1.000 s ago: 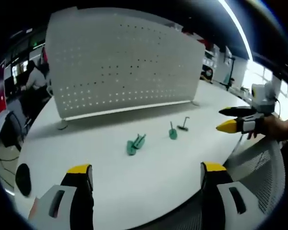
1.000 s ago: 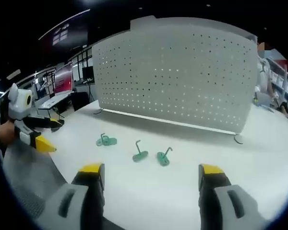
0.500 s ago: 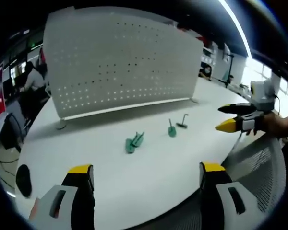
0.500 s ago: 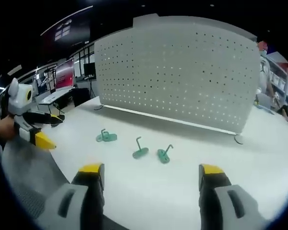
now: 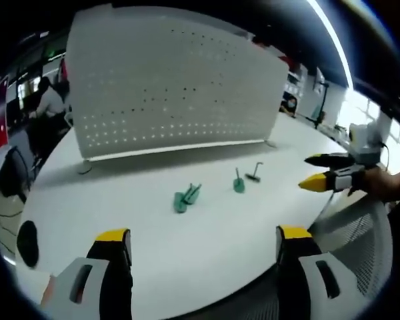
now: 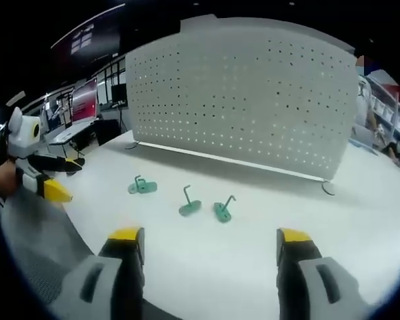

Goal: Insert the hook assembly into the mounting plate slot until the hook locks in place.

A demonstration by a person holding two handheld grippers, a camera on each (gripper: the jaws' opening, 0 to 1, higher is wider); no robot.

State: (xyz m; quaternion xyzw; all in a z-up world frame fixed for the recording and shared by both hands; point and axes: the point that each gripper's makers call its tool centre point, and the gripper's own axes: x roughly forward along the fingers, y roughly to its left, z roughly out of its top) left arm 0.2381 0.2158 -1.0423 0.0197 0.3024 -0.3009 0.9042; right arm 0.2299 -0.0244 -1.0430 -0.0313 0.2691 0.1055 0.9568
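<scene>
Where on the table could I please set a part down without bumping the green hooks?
The white table is bare in a broad strip between the right gripper and the three green hooks, and again on the side toward the pegboard's foot. A narrower bare band runs between the hooks and the pegboard. It is crowded only around the hooks themselves.

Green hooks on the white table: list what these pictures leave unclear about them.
- Leftmost green hook piece, left gripper view: one piece or two overlapping, too small to tell.
- Green hooks, right gripper view: locking tabs too small.
- White perforated panel, both views: which opening is the mounting slot, unresolved.
</scene>
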